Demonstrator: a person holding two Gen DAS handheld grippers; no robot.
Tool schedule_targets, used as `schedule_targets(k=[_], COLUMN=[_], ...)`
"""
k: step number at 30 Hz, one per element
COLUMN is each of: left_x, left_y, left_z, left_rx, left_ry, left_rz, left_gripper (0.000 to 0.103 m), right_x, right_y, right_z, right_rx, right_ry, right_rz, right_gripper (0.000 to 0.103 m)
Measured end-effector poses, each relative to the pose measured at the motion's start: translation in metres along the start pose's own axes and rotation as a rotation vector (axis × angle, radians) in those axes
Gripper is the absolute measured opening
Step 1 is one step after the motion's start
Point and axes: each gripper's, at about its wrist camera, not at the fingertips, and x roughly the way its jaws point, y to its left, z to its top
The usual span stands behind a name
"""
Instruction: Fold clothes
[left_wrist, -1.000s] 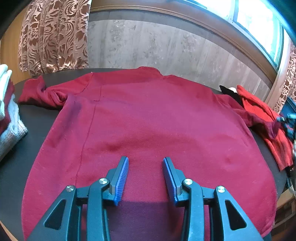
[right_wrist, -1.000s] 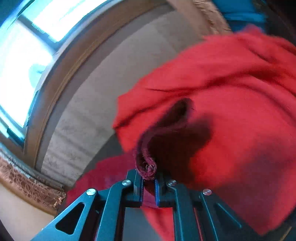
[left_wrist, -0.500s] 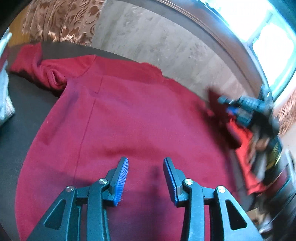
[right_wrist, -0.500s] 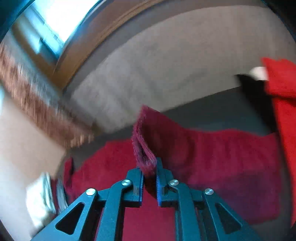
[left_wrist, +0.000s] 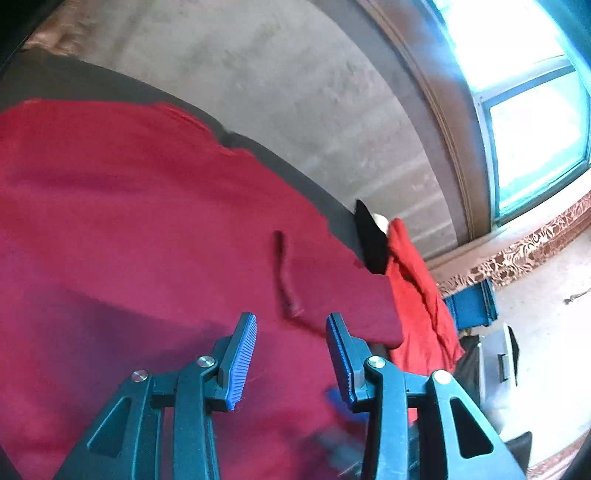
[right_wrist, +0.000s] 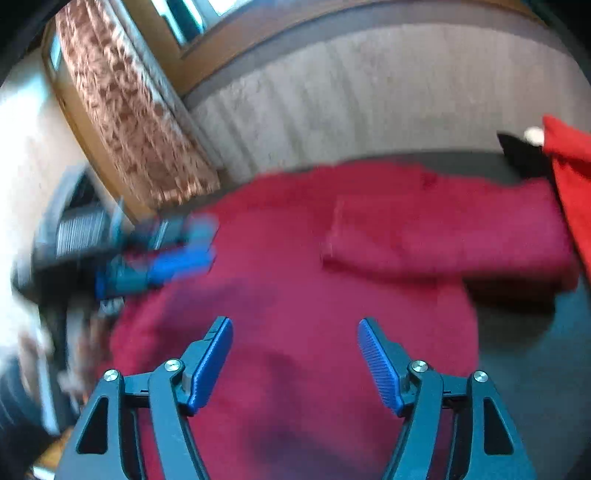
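Observation:
A dark red sweater (left_wrist: 129, 229) lies spread on the dark table (left_wrist: 303, 177). Its right sleeve (left_wrist: 332, 291) lies folded inward across the body, cuff (left_wrist: 288, 284) toward the middle; in the right wrist view the folded sleeve (right_wrist: 443, 236) lies ahead on the sweater (right_wrist: 295, 295). My left gripper (left_wrist: 290, 339) is open and empty, just above the sweater near the cuff. My right gripper (right_wrist: 295, 343) is open and empty above the lower body of the sweater. The left gripper (right_wrist: 162, 254) shows blurred at the left of the right wrist view.
A bright red garment (left_wrist: 417, 288) and a black item (left_wrist: 369, 236) lie at the table's right edge; both show in the right wrist view (right_wrist: 569, 170). A wall (left_wrist: 295, 92) and window (left_wrist: 535, 110) stand behind. A patterned curtain (right_wrist: 133, 110) hangs at the left.
My right gripper carried the sleeve cuff inward over the sweater, let go and opened; the sleeve now lies folded across the body. My left gripper swung to the right toward the sleeve.

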Motion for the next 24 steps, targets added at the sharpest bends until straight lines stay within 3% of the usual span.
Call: schedule_targets(k=[4,8,12,17,19,20,21,23,24], left_x=[0.045,0.083,0.103,0.105,0.111,0.114,0.117,0.122,0.116], left_y=[-0.013,-0.017,-0.022,-0.022,-0.029,-0.033,-0.036,-0.044,-0.051], left_z=[0.023,0.040,0.043,0.044,0.045,0.045,0.045,0.046,0.051], left_rx=[-0.024,-0.026,0.027,0.035,0.072,0.091,0.109,0.145,0.144], left_ry=[0.061,0.118,0.128,0.108,0.126,0.135,0.144,0.161,0.141], left_rz=[-0.005,0.047,0.111,0.104,0.142,0.160,0.179,0.214,0.187], left_gripper=[0.039,0.039,0.040,0.045,0.037,0.013,0.006,0.006,0.006], right_x=[0.006,0.002,0.001,0.000,0.000,0.000,0.000,0.000,0.001], right_y=[-0.008,-0.018,-0.022,-0.022,-0.021,-0.021,-0.020,-0.019,-0.019], right_z=[-0.014,-0.014,-0.013,-0.014,-0.014,-0.015,-0.015,-0.016,-0.016], right_rx=[0.012,0.054,0.081,0.078,0.079,0.079,0.078,0.077,0.077], right_ry=[0.001,-0.022,-0.043,-0.052,-0.054,-0.055,-0.055,-0.056,-0.056], right_rz=[0.035,0.102,0.153,0.174,0.180,0.183,0.182,0.180,0.179], right_gripper=[0.081,0.082,0.084,0.086,0.087,0.087,0.087,0.087,0.087])
